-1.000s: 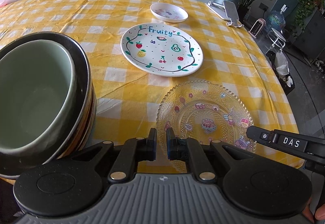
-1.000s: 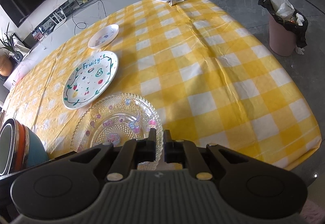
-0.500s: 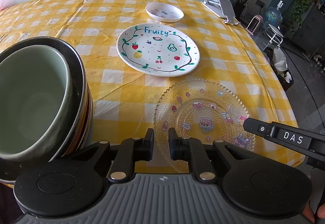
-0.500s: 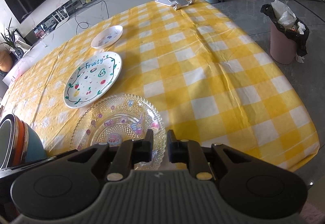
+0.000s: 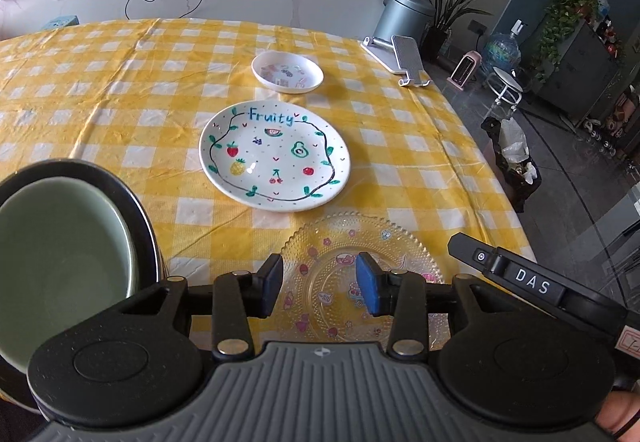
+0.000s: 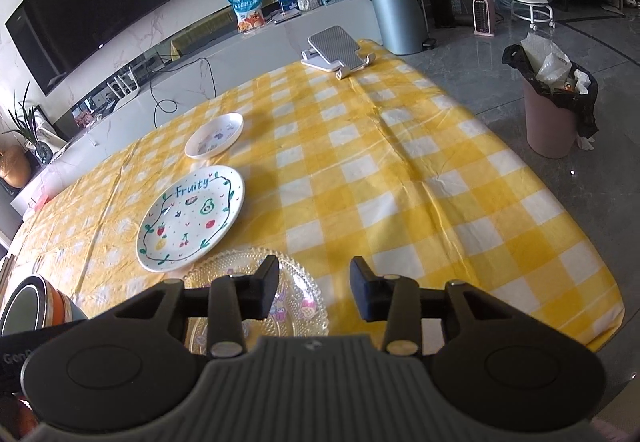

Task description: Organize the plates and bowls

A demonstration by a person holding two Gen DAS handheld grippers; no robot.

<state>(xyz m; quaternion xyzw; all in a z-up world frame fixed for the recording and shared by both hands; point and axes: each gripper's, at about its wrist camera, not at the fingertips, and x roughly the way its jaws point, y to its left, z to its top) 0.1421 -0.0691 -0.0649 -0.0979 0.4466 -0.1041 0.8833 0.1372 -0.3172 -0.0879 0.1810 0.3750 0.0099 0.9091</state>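
l gripper [image 5: 319, 288] & r gripper [image 6: 314, 292] tilted down over glass plate [image 5: 404, 254], jaws opening, empty.

Two wrist views, angled down over the near table edge
Left looks from nearer the stacked bowls [image 5: 60, 266], right from further right; both share the glass plate [image 5: 384, 238], close below, and Fruity plate [image 6: 192, 217] beyond
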